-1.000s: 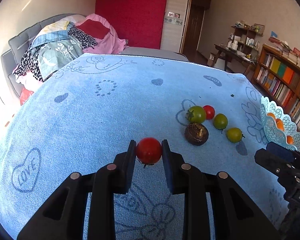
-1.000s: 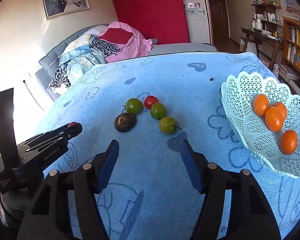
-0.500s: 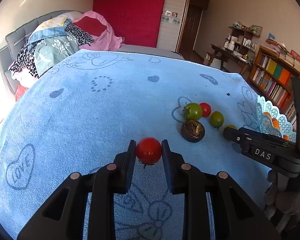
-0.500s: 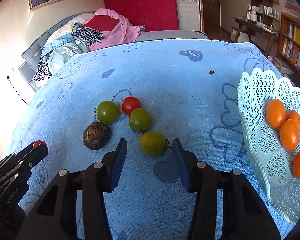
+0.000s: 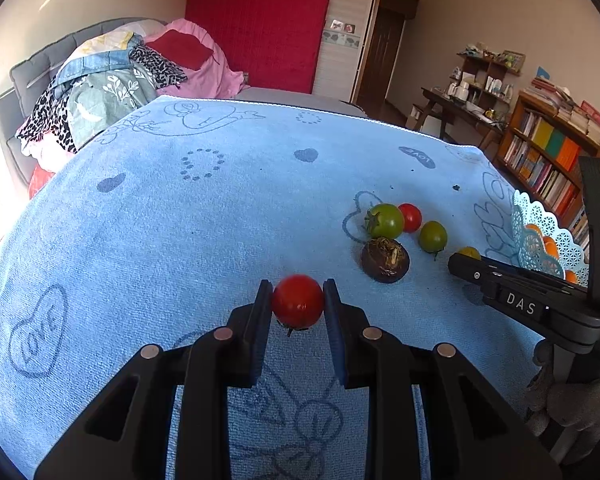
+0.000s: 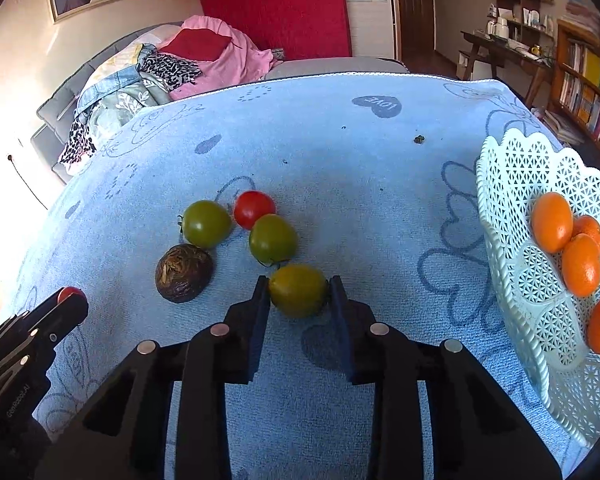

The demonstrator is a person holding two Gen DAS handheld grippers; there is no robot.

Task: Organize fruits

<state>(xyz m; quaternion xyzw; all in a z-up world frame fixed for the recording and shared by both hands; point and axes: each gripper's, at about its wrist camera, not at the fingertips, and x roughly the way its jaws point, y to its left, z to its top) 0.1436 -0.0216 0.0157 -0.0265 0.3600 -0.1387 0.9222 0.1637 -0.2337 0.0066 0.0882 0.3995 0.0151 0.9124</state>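
Observation:
My left gripper (image 5: 298, 300) is shut on a red tomato (image 5: 298, 299) and holds it just above the blue towel (image 5: 180, 220). My right gripper (image 6: 299, 290) has closed around a yellow-green tomato (image 6: 298, 289) that lies on the towel; both jaws touch its sides. Beyond it lie two green tomatoes (image 6: 206, 223) (image 6: 272, 239), a small red tomato (image 6: 254, 208) and a dark brown fruit (image 6: 184, 267). The same pile shows in the left wrist view (image 5: 384, 222). A white lattice basket (image 6: 512, 208) at the right holds several oranges (image 6: 552, 222).
The towel covers the whole table; its far edge drops off toward a sofa piled with clothes (image 5: 112, 80). A bookshelf (image 5: 556, 152) and a desk stand at the right. The left gripper shows at the lower left of the right wrist view (image 6: 40, 332).
My right gripper moved forward and down to the yellow-green tomato and narrowed its jaws onto it. My left gripper kept its hold on the red tomato and hardly moved.

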